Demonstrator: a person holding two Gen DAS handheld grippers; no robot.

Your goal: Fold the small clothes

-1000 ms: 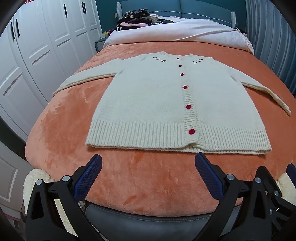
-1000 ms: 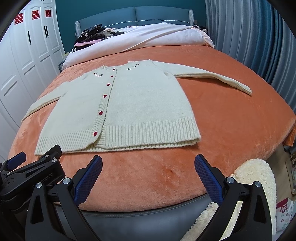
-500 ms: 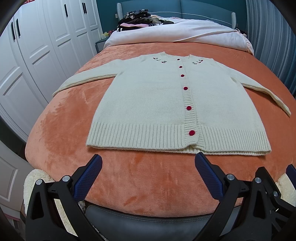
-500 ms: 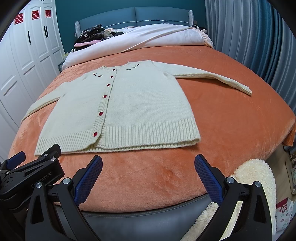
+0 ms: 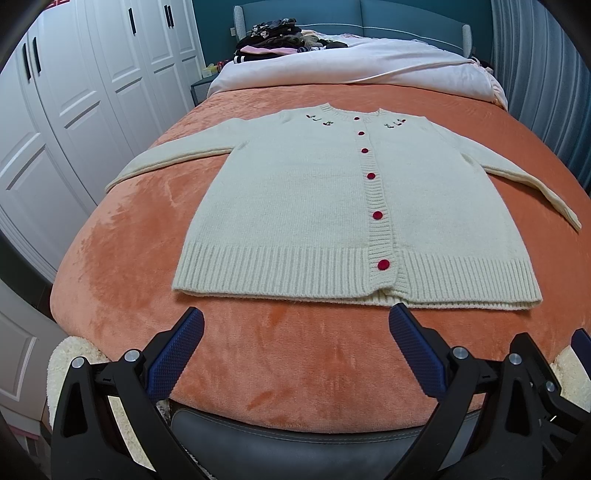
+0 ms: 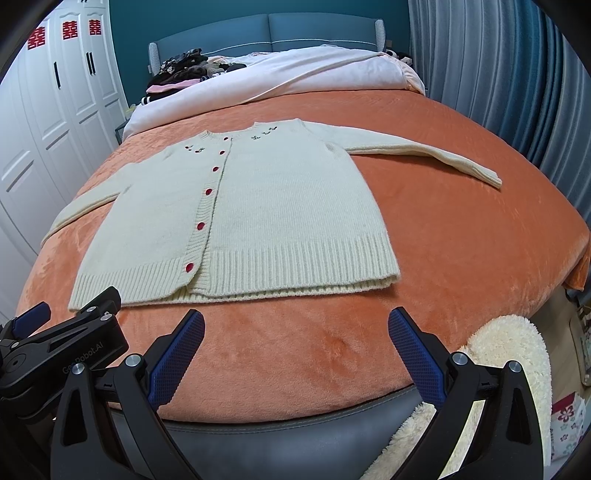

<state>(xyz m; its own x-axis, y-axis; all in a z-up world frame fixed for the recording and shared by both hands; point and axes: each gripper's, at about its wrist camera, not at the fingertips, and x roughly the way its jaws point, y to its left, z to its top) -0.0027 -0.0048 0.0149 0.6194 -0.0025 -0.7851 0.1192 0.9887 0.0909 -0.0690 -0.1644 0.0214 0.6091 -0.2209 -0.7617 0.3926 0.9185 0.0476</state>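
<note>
Left wrist view: cream knit cardigan w/ red buttons (image 5: 295, 206) lies flat, sleeves spread, on orange plush bedspread (image 5: 122, 266); left gripper (image 5: 295, 350) wide apart, short of hem. Right wrist view: right gripper (image 6: 295, 350) also apart, holding nothing, near bed's foot edge.

Cardigan (image 5: 295, 206) flat on blanket (image 5: 147, 229), duvet (image 5: 351, 70) behind it, clothes pile (image 5: 273, 40) behind duvet, wardrobe (image 5: 74, 110) left.

Bedroom with teal wall (image 6: 207, 14) and padded blue headboard (image 6: 295, 31); orange plush bedspread (image 6: 461, 229), white wardrobe doors (image 5: 110, 74) at left, grey-blue curtains (image 6: 498, 74) at right.
</note>
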